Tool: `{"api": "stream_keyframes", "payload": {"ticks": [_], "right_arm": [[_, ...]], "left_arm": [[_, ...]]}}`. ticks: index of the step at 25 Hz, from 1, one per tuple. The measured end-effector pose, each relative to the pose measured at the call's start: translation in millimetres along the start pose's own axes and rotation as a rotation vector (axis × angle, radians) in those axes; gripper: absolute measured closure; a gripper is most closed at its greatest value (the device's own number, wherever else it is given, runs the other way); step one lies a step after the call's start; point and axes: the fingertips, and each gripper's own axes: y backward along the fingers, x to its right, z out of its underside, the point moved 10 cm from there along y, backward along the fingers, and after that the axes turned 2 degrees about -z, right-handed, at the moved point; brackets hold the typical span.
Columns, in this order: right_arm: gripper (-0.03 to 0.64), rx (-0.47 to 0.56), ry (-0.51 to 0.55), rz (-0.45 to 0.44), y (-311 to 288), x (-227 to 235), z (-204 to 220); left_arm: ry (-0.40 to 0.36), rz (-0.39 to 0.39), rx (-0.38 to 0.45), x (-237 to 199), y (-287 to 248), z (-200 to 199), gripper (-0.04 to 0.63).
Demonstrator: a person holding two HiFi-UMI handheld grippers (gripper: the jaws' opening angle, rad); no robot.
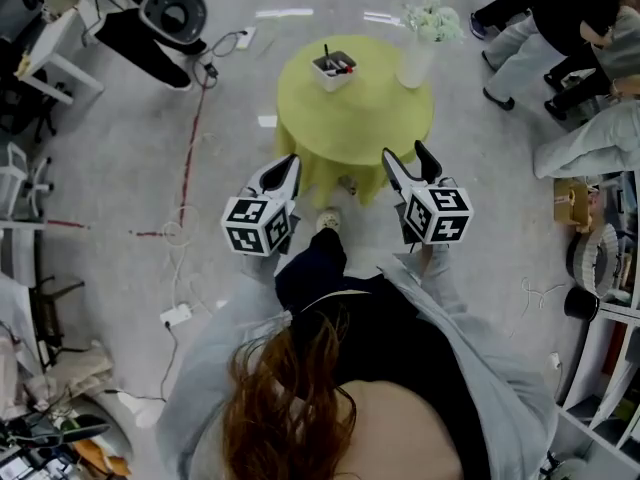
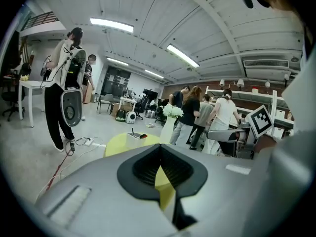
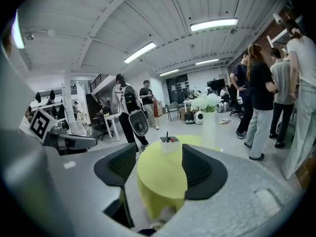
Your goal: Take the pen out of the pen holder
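Observation:
A white square pen holder (image 1: 334, 71) stands on the far side of a round yellow-green table (image 1: 355, 118), with a black pen (image 1: 326, 55) and other pens upright in it. Both grippers hover short of the table's near edge, well away from the holder. My left gripper (image 1: 289, 165) has its jaws together and holds nothing; its own view shows the pads of the left gripper (image 2: 159, 150) meeting. My right gripper (image 1: 405, 155) is open and empty. Between the spread pads of the right gripper (image 3: 159, 153) I see the table (image 3: 160, 177) and the pen holder (image 3: 170, 144).
A white vase (image 1: 415, 63) with pale flowers stands on the table, right of the holder. Several people (image 1: 560, 38) are at the far right. A red cable (image 1: 190, 148) and a power strip (image 1: 176, 315) lie on the floor at left. Shelving (image 1: 610, 308) lines the right.

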Motion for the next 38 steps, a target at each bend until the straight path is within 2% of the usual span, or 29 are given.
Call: {"api": "stream_keyframes", "payload": {"ticks": [12, 23, 29, 38], "right_arm": [[0.331, -0.008, -0.014, 0.035, -78.2, 19.6, -32.5], [0.331, -0.045, -0.061, 0.009, -125.7, 17.0, -31.5], [0.331, -0.097, -0.027, -0.056, -154.6, 19.9, -45.1], [0.344, -0.185, 0.013, -0.185, -220.0, 42.2, -68.2]], "left_arm": [[0.005, 0.034, -0.012, -55.5, -69.3, -34.9, 0.577], [0.036, 0.066, -0.047, -87.7, -106.1, -30.4, 0.577], [0.066, 0.052, -0.06, -98.5, -112.1, -27.0, 0.577], [0.095, -0.003, -0.039, -110.3, -142.3, -33.7, 0.577]]}}
